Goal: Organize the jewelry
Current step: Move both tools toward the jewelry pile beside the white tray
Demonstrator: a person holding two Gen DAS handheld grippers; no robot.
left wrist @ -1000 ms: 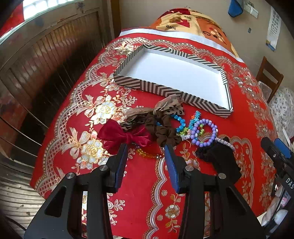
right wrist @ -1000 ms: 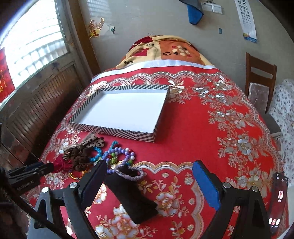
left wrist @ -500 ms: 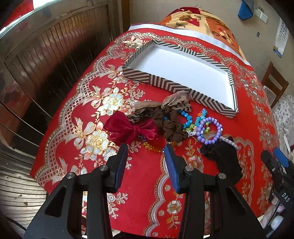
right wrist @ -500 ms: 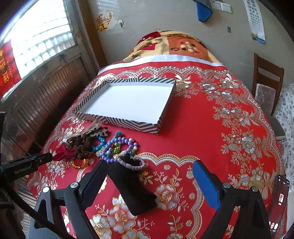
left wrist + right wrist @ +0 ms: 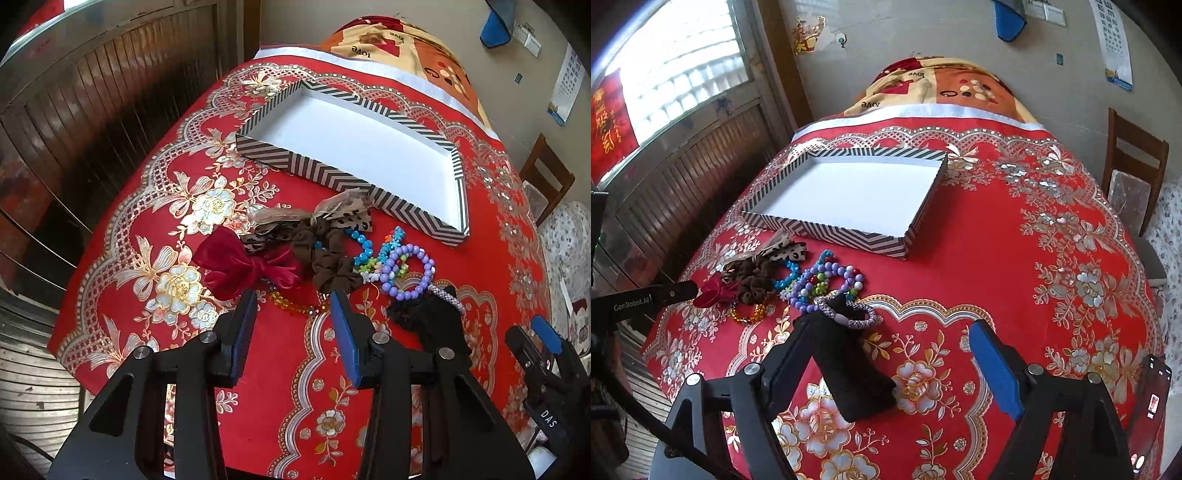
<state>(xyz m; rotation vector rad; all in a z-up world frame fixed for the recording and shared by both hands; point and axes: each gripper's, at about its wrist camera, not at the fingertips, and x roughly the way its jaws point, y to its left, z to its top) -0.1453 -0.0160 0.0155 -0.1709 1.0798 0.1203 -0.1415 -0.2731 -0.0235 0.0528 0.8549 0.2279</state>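
A heap of jewelry lies on the red flowered cloth in front of an empty white box with a chevron wall [image 5: 332, 181] [image 5: 849, 236]. My left gripper [image 5: 293, 321] stands open, an amber bead bracelet [image 5: 295, 304] just past its tips. A red velvet bow [image 5: 243, 267], a brown scrunchie [image 5: 325, 258], a leopard bow [image 5: 314, 218] and a purple bead bracelet [image 5: 406, 269] lie beyond. My right gripper [image 5: 890, 354] is wide, its jaws closing. A black pouch [image 5: 849, 369] lies between them by the left finger, not pinched, with a braided bracelet [image 5: 849, 317] across its top.
A wooden chair [image 5: 1134, 166] stands off the table's right side. A phone [image 5: 1152, 398] lies at the near right edge. Wooden panelling and a window run along the left. A patterned blanket [image 5: 942, 85] covers the far end.
The right gripper's jaws have narrowed a little around the black pouch. The left gripper has rolled slightly, so the box and heap sit differently in its view. No item has moved.
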